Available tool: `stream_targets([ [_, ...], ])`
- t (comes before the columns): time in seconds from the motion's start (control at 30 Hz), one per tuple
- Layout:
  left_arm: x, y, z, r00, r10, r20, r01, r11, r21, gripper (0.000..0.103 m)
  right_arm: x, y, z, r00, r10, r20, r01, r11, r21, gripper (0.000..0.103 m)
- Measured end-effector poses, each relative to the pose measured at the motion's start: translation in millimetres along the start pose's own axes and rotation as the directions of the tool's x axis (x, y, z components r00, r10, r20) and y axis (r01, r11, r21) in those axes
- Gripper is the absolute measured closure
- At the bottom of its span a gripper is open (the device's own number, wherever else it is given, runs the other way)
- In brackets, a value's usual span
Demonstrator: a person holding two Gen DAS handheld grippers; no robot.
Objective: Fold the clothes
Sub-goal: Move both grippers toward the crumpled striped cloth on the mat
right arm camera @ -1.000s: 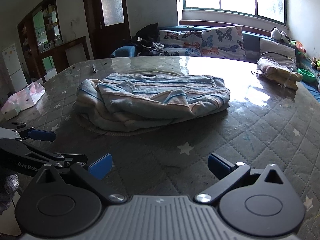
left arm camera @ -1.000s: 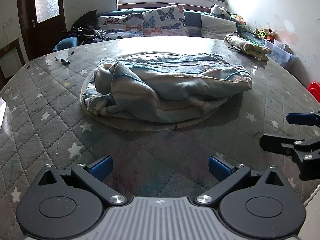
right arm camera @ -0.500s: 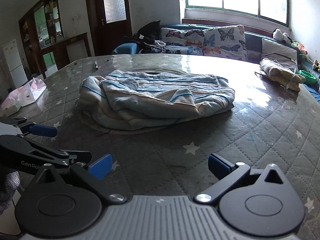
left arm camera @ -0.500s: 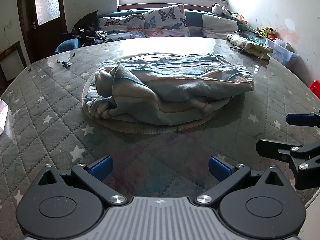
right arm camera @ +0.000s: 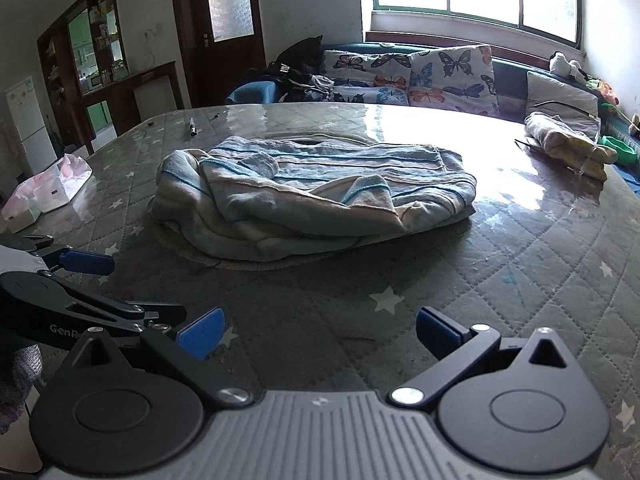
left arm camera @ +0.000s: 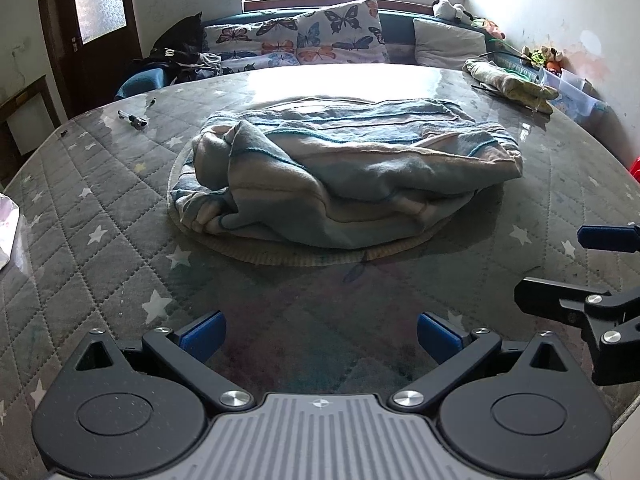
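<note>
A blue, cream and pink striped garment (left arm camera: 348,176) (right arm camera: 312,196) lies loosely folded in a heap on a round mat in the middle of the quilted star-pattern table (left arm camera: 100,216). My left gripper (left arm camera: 320,334) hovers over the near table edge, well short of the garment, open and holding nothing. My right gripper (right arm camera: 318,332) is likewise open and empty, short of the garment's near edge. Each gripper shows at the side of the other's view: the right gripper (left arm camera: 568,272) and the left gripper (right arm camera: 92,284).
A second folded cloth (left arm camera: 508,84) (right arm camera: 568,142) lies at the table's far right. A pen (left arm camera: 134,120) (right arm camera: 192,126) lies at the far left, and a pink-white bag (right arm camera: 48,190) at the left edge. A cushioned bench (left arm camera: 304,40) runs behind the table.
Both grippers have edged forward toward the garment, which looks slightly larger and lower in both views. Their jaws stay open.
</note>
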State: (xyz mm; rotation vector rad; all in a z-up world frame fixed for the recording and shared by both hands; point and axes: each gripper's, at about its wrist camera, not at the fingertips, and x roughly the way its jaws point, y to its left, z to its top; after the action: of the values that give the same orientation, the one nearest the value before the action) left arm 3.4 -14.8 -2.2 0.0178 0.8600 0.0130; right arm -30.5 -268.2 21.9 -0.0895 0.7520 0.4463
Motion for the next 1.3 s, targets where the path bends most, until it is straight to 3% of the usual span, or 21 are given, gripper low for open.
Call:
stream_targets([
  [1.3, 22.4, 3.2, 26.6, 0.999, 0.0, -0.035, 0.0, 1.0, -0.008, 0.0, 32.5, -7.3, 25.3, 0.999, 0.029, -0.032, -0.029, 1.0, -0.005, 0.0],
])
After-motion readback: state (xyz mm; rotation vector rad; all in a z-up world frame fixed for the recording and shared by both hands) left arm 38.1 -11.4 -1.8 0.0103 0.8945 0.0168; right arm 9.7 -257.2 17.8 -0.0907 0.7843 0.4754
